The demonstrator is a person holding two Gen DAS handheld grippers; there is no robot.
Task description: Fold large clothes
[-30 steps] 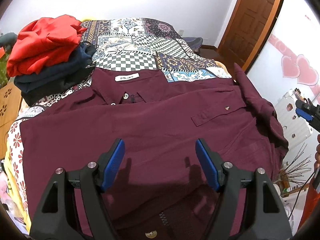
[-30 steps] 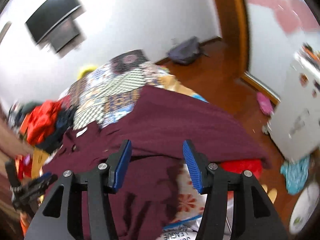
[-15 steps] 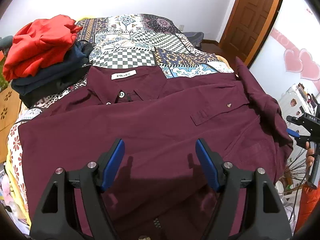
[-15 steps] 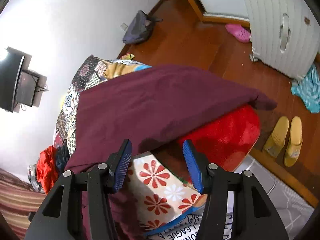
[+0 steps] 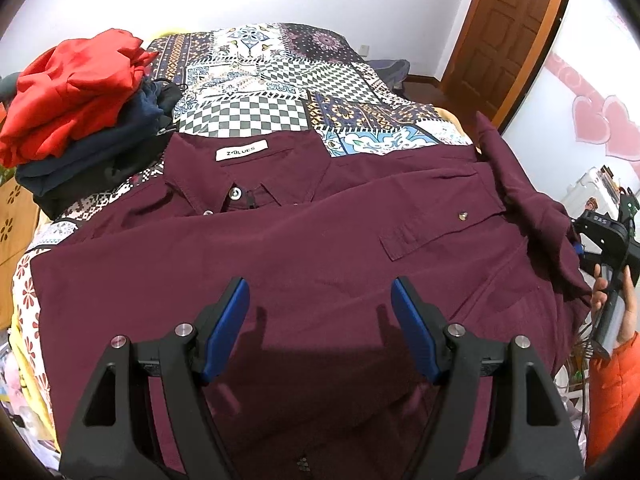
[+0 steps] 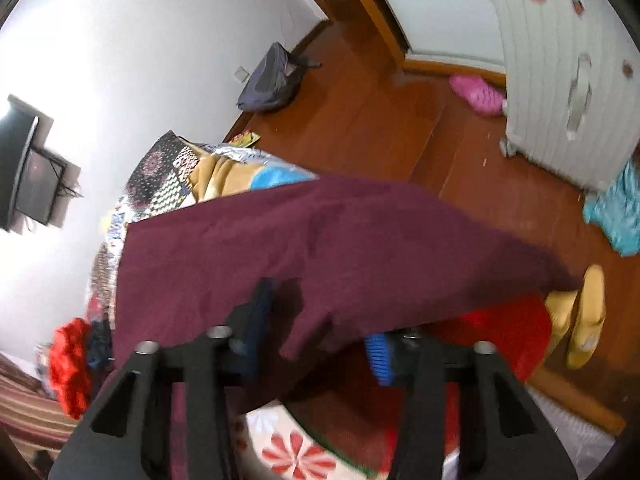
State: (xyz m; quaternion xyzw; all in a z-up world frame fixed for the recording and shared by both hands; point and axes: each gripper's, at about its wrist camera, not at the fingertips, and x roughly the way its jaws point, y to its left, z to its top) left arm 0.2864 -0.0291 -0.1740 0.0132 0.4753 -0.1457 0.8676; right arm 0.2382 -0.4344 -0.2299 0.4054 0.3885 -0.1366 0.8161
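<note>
Across the bed [image 5: 280, 80], on its patchwork quilt, the maroon button-up shirt [image 5: 300, 248] lies spread front-up, collar toward the far end. Left claw [image 5: 320, 304] hovers over its lower half, spread wide, gripping nothing. Right claw [image 6: 320, 320] sits open at the shirt's draped sleeve edge, fabric between its pads but not pinched. Folded red and navy clothes [image 5: 76, 108] are stacked beside the collar.

Patchwork quilt [image 5: 280, 80], wooden door [image 5: 508, 28], yellow slippers [image 6: 580, 320], pink slipper [image 6: 478, 94].
</note>
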